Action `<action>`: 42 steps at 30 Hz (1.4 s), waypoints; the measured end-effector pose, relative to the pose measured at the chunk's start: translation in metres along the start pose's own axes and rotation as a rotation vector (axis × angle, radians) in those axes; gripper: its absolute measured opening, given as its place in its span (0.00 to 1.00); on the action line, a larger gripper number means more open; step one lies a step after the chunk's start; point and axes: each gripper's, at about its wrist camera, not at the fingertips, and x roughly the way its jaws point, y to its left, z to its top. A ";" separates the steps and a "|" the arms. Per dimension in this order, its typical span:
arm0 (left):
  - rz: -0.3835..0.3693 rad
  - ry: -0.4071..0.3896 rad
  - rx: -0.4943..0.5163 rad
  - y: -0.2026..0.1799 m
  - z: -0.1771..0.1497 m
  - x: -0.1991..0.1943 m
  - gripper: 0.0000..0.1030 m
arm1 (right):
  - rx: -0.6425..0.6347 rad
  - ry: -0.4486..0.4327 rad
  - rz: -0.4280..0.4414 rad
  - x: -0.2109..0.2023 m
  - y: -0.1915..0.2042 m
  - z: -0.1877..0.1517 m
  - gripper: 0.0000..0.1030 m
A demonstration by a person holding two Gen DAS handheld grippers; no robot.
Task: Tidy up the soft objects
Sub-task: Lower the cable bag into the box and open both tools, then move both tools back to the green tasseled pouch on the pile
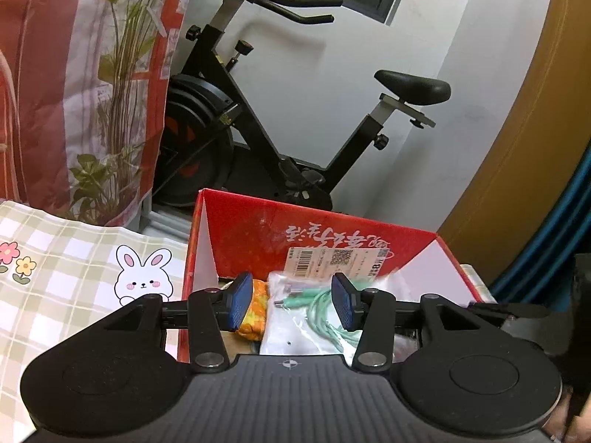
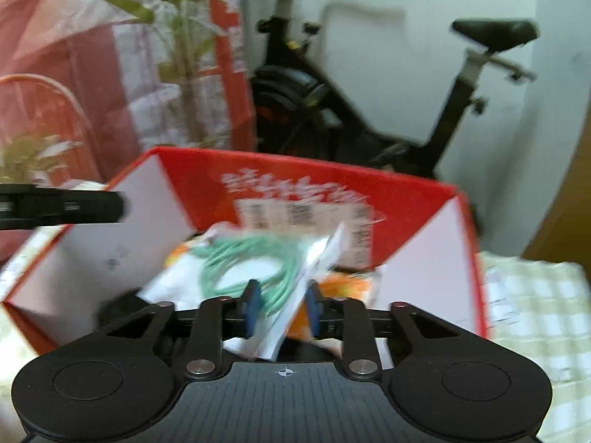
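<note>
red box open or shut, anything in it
Open: the red box has no lid on, and the bagged green cable and orange packets lie inside.

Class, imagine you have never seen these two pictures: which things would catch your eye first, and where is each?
The open red box sits in the middle of both views, on a checked cloth with a cartoon rabbit. Inside it lies a clear bag with a green cable, with the right gripper at the bag's edge, beside something orange. Behind the box stands a black exercise bike against the white wall.
</note>
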 end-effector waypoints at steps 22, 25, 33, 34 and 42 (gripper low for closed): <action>0.091 -0.054 0.169 -0.032 -0.035 -0.097 0.99 | 0.038 -0.201 -0.006 -0.125 -0.006 -0.033 1.00; 0.104 -0.046 0.165 -0.035 -0.038 -0.110 1.00 | 0.057 -0.224 0.005 -0.141 -0.007 -0.043 1.00; 0.126 -0.072 0.225 -0.052 -0.054 -0.142 1.00 | 0.085 -0.282 0.040 -0.177 -0.007 -0.074 1.00; 0.126 -0.075 0.226 -0.054 -0.058 -0.144 1.00 | 0.086 -0.284 0.046 -0.181 -0.007 -0.079 1.00; 0.116 -0.067 0.218 -0.064 -0.101 -0.154 1.00 | 0.112 -0.322 0.101 -0.202 -0.006 -0.122 1.00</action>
